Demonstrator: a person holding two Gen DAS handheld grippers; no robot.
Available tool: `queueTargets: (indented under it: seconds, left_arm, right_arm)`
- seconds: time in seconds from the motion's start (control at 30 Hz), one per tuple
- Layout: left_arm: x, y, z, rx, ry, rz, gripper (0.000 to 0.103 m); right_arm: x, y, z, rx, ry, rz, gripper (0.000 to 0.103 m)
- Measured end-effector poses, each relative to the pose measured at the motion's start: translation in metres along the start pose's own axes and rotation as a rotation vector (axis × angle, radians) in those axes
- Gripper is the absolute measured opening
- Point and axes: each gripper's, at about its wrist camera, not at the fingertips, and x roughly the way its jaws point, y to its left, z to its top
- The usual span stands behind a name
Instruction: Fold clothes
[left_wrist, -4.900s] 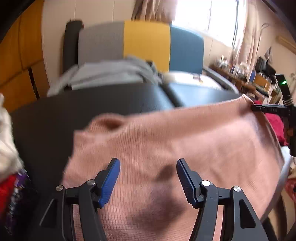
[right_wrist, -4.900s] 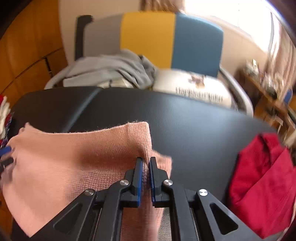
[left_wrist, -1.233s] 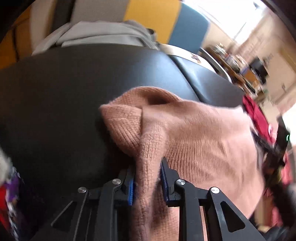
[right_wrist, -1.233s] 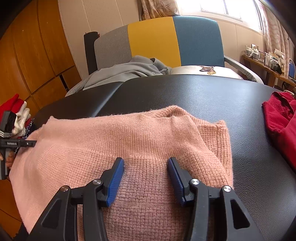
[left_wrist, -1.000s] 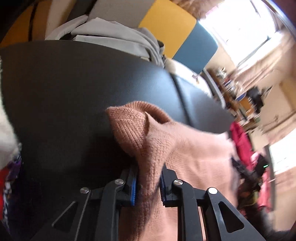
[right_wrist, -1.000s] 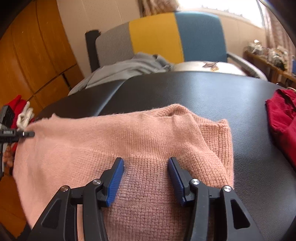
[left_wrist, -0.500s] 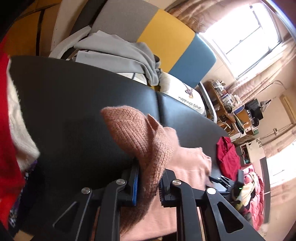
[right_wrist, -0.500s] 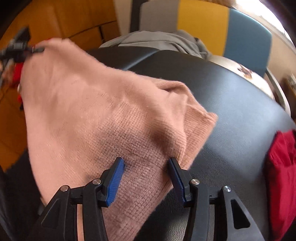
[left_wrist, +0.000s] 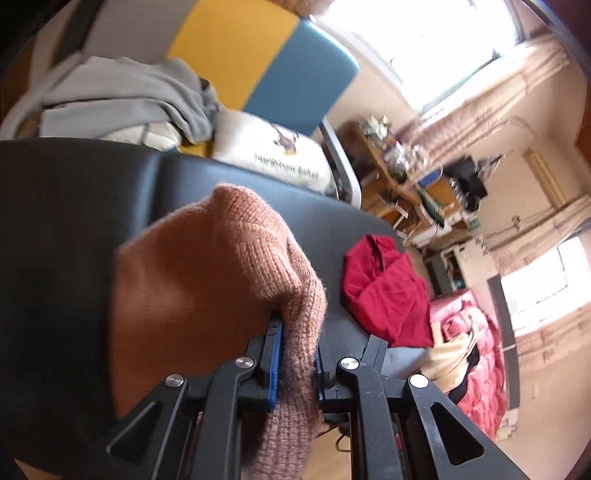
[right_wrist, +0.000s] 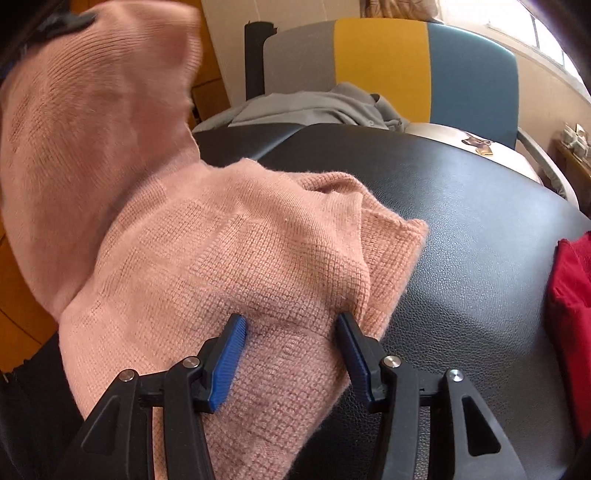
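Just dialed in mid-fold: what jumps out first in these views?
The pink knit sweater dominates: one side is lifted high at upper left, pinched by the left hand-held gripper. The right hand-held gripper rests open on its lower part, on the black table. A red garment lies on the table's right.

Daylight pours in from blown-out windows (left_wrist: 447, 44) at upper right — the left wrist view is smeared with motion blur. Both frames bend and darken at the edges — fisheye corners black.

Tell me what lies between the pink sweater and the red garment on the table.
Only bare black table: the right wrist view shows an empty stretch between the pink sweater and the red garment.
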Motion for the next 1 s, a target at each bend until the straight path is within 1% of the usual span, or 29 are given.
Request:
queueTargets:
  seconds: [0.13, 0.2, 0.33, 0.43, 0.47, 0.5, 0.53, 0.57, 0.6, 0.67, 0.73, 0.8, 0.87, 0.9, 0.93, 1.0]
  left_arm:
    - [0.069, -0.019, -0.005, -0.016, 0.097, 0.063, 0.014]
    - [0.102, -0.017, -0.008, -0.047, 0.148, 0.091, 0.014]
    - [0.143, -0.014, -0.013, -0.082, 0.195, 0.159, 0.014]
    - [0.159, -0.015, -0.017, -0.087, 0.236, 0.178, 0.015]
    - [0.160, -0.017, -0.018, -0.101, 0.243, 0.174, 0.018]
    - [0.160, -0.019, -0.019, -0.108, 0.253, 0.156, 0.029]
    - [0.158, -0.023, -0.019, -0.107, 0.267, 0.120, 0.044]
    - [0.156, -0.028, -0.020, -0.105, 0.282, 0.084, 0.050]
    - [0.153, -0.033, -0.020, -0.095, 0.289, 0.061, 0.053]
    - [0.141, -0.045, -0.020, -0.050, 0.279, 0.052, 0.053]
    - [0.125, -0.056, -0.019, -0.009, 0.257, 0.032, 0.053]
    - [0.107, -0.060, -0.015, 0.007, 0.232, -0.005, 0.055]
    - [0.079, -0.052, -0.013, 0.021, 0.181, -0.036, 0.057]
    - [0.063, -0.044, -0.012, 0.031, 0.150, -0.045, 0.061]
    - [0.048, -0.035, -0.011, 0.040, 0.117, -0.046, 0.069]
    - [0.018, -0.008, -0.013, 0.048, 0.044, -0.022, 0.072]
  right_arm:
    - [-0.002, -0.001, -0.007, 0.018, -0.036, 0.006, 0.053]
    - [-0.003, -0.002, -0.009, 0.025, -0.049, 0.011, 0.053]
    - [0.000, -0.007, -0.004, 0.032, -0.059, 0.021, 0.053]
    - [0.000, -0.007, -0.005, 0.035, -0.067, 0.024, 0.053]
    - [0.000, -0.008, -0.005, 0.036, -0.069, 0.024, 0.053]
    - [0.000, -0.008, -0.006, 0.037, -0.072, 0.025, 0.053]
    - [0.000, -0.008, -0.006, 0.039, -0.075, 0.025, 0.053]
    - [0.000, -0.008, -0.006, 0.039, -0.077, 0.025, 0.053]
    - [-0.001, -0.008, -0.006, 0.038, -0.079, 0.022, 0.053]
    - [0.000, -0.008, -0.007, 0.040, -0.084, 0.021, 0.053]
    - [-0.003, -0.008, -0.008, 0.052, -0.093, 0.022, 0.053]
    - [-0.008, -0.007, -0.010, 0.061, -0.105, 0.010, 0.053]
    - [-0.016, -0.004, -0.015, 0.048, -0.103, -0.029, 0.052]
    - [-0.023, -0.002, -0.019, 0.040, -0.100, -0.056, 0.053]
    - [-0.032, -0.002, -0.025, 0.044, -0.091, -0.069, 0.053]
    - [-0.050, -0.002, -0.035, 0.052, -0.081, -0.091, 0.053]
